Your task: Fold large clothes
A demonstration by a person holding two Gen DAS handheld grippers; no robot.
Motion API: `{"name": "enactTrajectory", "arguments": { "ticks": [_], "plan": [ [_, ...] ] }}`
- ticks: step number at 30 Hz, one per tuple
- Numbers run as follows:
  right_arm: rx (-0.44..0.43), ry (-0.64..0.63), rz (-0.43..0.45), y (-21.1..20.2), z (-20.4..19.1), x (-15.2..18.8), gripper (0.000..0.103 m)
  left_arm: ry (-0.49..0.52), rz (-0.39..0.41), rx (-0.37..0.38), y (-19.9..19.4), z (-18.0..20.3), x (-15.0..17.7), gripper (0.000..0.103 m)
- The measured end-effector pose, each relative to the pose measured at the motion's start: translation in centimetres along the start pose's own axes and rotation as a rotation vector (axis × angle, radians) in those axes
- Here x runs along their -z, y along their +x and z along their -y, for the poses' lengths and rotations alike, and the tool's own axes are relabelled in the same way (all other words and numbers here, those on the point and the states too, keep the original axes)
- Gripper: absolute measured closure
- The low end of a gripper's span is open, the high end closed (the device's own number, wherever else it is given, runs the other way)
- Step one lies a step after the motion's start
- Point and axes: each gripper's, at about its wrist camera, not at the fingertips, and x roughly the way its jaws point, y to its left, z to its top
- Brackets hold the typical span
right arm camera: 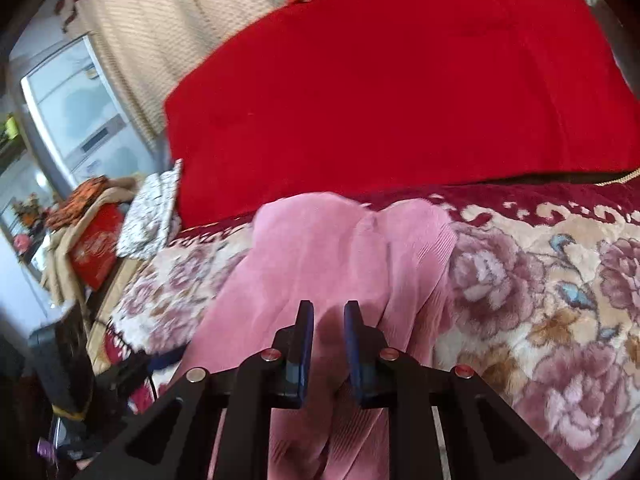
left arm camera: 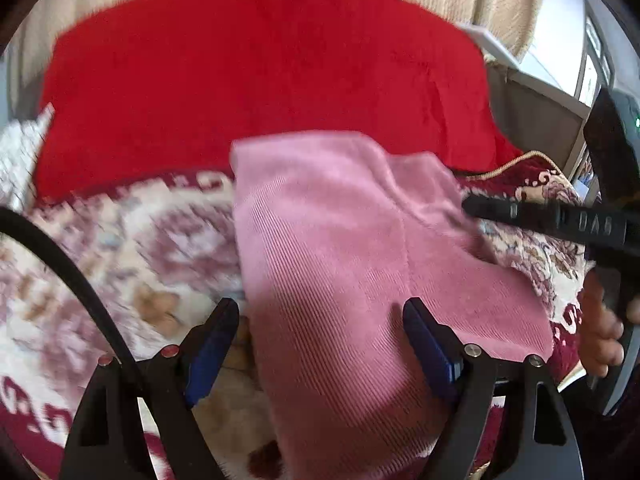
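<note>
Floral plush bedding (right arm camera: 560, 280) in cream, mauve and dark red covers the bed, and a large red blanket (left arm camera: 260, 92) lies across its far side in front of a beige ribbed curtain (right arm camera: 160, 12). At the far left of the right wrist view a pale cabinet (right arm camera: 76, 108) stands beside a heap of orange and tan fabric (right arm camera: 88, 208).

A pink ribbed garment (left arm camera: 340, 260) lies on the floral bedding, running from near the red blanket's edge toward the near side.

The left gripper (left arm camera: 320, 316) hovers over the garment's near part with its fingers spread wide, nothing pressed between them. The right gripper (right arm camera: 328, 312) has its fingers drawn close together with a narrow gap, and pink cloth shows in that gap; whether the pads actually pinch it I cannot tell. In the left wrist view its black fingers reach in from the right to the garment's right edge, with the hand (left arm camera: 600, 328) holding it visible below.
</note>
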Motion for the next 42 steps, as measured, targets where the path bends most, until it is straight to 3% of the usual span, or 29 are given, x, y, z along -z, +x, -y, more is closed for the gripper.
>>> {"name": "enactTrajectory", "arguments": {
  "ticks": [4, 6, 9, 11, 16, 17, 18, 20, 22, 26, 33, 42],
  "plan": [
    [0.001, -0.061, -0.016, -0.8, -1.5, 2.1, 0.084, -0.034, 0.061, -0.036, -2.6, -0.4, 1.3, 0.019],
    [0.039, -0.058, -0.086, 1.0, -1.3, 3.1, 0.084, -0.008, -0.013, -0.083, -1.3, -0.4, 2.5, 0.017],
    [0.033, -0.024, -0.137, 2.7, -0.2, 3.9, 0.085, -0.086, -0.057, -0.054, 0.4, -1.5, 3.3, 0.012],
    [0.044, -0.027, -0.128, 2.1, -0.5, 3.7, 0.085, -0.119, -0.053, -0.038, -0.1, -2.0, 3.2, 0.012],
    [0.1, -0.057, -0.049, -0.7, -1.7, 4.5, 0.077, -0.119, -0.005, -0.12, -2.4, -0.6, 3.8, 0.012],
    [0.115, -0.057, -0.036, -1.5, -1.8, 4.5, 0.069, -0.119, 0.006, -0.136, -3.1, -0.1, 3.8, 0.012],
    [0.133, -0.064, -0.014, -2.6, -2.1, 4.6, 0.048, -0.115, 0.02, -0.149, -3.8, 0.4, 3.6, 0.012],
    [0.168, -0.081, 0.03, -4.2, -2.7, 4.5, 0.021, -0.102, 0.057, -0.173, -5.6, 1.3, 3.3, 0.012],
    [0.206, -0.129, 0.104, -6.5, -3.7, 4.6, 0.021, -0.092, 0.096, -0.207, -7.6, 2.1, 2.8, 0.012],
    [0.309, -0.19, 0.141, -9.8, -4.9, 4.7, 0.021, -0.093, 0.155, -0.283, -10.9, 2.8, 1.6, 0.012],
    [0.406, -0.209, 0.206, -15.8, -6.1, 5.0, 0.021, -0.129, 0.304, -0.405, -17.2, 3.7, -0.1, 0.004],
    [0.419, -0.259, 0.321, -23.1, -9.6, 5.6, 0.021, -0.128, 0.43, -0.388, -24.6, 6.3, -0.7, 0.003]
  ]
}}
